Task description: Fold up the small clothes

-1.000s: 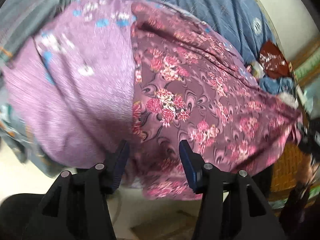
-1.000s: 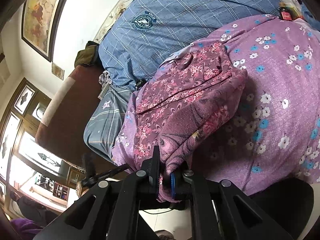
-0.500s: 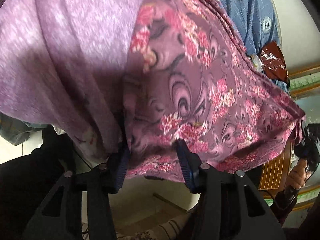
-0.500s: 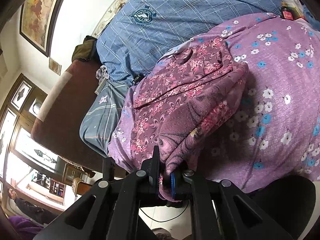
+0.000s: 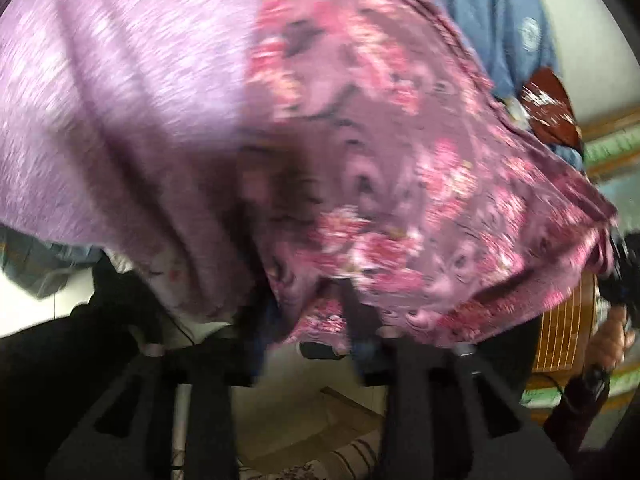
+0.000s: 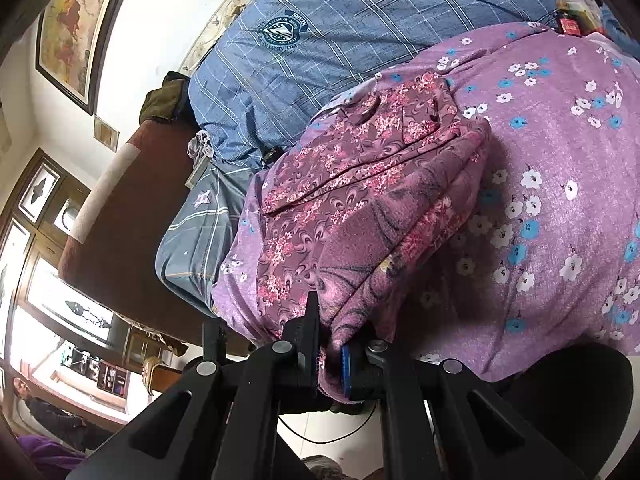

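Since half a second ago the left gripper (image 5: pixel 308 320) has pushed further in under the hanging cloth, and the hem of the floral garment (image 5: pixel 380 184) now drapes down over its fingers and hides their tips. Its view is badly smeared by motion; the two black finger bases stand apart with a fold of the garment hanging between them, but whether the pads are pressing on that fold I cannot tell.

Over on the other side, the right gripper (image 6: pixel 330 354) looks much as it did, jaws drawn nearly together and pinching a bunched corner of the same floral garment (image 6: pixel 360 184), with cloth squeezed between the black finger (image 6: pixel 308 328) and the blue pad (image 6: pixel 346 372). From that grip the garment runs up and away in loose layers, a plum fabric with pink flower clusters and dark swirls, lying on top of a lilac bedsheet (image 6: pixel 560 184) printed with small white and blue blossoms.

Beyond the sheet lies a blue checked quilt (image 6: pixel 360 12) with a round crest (its lettering reads upside down). At left stands a dark brown headboard (image 6: pixel 116 240), and a framed picture (image 6: pixel 76 28) hangs on the white wall above it. In the left wrist view the lilac bedsheet (image 5: pixel 120 100) fills the upper left, just beside the garment.
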The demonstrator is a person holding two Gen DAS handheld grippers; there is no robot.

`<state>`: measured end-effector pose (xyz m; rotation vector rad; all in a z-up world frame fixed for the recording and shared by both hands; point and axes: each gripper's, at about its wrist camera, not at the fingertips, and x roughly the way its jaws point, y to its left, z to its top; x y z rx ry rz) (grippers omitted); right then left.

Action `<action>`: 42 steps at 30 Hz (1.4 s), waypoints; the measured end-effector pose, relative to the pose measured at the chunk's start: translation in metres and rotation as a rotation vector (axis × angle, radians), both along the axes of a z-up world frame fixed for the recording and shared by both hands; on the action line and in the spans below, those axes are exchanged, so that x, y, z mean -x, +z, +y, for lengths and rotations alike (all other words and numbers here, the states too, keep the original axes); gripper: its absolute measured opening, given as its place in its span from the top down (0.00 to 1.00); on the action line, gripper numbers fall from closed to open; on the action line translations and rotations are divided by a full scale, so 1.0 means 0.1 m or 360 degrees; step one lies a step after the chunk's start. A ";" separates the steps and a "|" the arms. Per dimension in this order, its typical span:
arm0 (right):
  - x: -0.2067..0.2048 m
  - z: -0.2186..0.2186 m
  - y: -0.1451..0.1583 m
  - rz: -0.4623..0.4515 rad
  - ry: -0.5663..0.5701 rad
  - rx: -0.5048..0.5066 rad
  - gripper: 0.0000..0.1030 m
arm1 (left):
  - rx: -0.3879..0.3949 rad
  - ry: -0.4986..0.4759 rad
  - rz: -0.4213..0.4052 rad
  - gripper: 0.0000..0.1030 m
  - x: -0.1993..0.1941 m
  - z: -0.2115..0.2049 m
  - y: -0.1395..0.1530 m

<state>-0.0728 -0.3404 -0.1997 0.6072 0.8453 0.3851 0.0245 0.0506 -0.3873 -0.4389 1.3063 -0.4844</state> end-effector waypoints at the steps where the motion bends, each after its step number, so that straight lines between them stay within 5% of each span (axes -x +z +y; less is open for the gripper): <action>1: 0.00 0.00 -0.01 0.0003 0.0000 -0.0001 0.93 | -0.0007 0.0019 0.0001 0.56 -0.01 0.01 -0.01; 4: -0.01 0.00 -0.02 0.0005 0.0001 -0.0005 0.93 | -0.0008 0.0007 -0.0022 0.57 -0.04 -0.02 0.01; 7: -0.01 0.02 -0.03 0.0004 0.0006 0.0004 0.93 | -0.0013 -0.0074 -0.0047 0.92 -0.02 -0.11 0.03; 10: 0.00 0.02 -0.03 0.0001 0.0006 0.0008 0.93 | -0.0048 -0.0125 -0.0095 0.97 0.01 -0.22 0.08; 17: 0.01 -0.04 0.07 -0.0030 -0.0009 0.0030 0.93 | 0.0140 -0.0141 -0.0143 0.97 0.09 -0.05 0.34; 27: -0.22 -0.27 0.57 -0.0230 -0.0068 0.0044 0.93 | 0.0539 -0.0111 -0.0423 0.97 0.00 0.43 1.50; 33: -0.62 -0.26 0.76 -0.0315 -0.0071 0.0042 0.93 | 0.0640 -0.0067 -0.0505 0.97 -0.58 0.56 1.94; 42: -1.85 -0.67 0.75 -0.0298 -0.0312 -0.0056 0.93 | 0.0696 0.0255 -0.0513 0.97 -2.07 0.59 1.94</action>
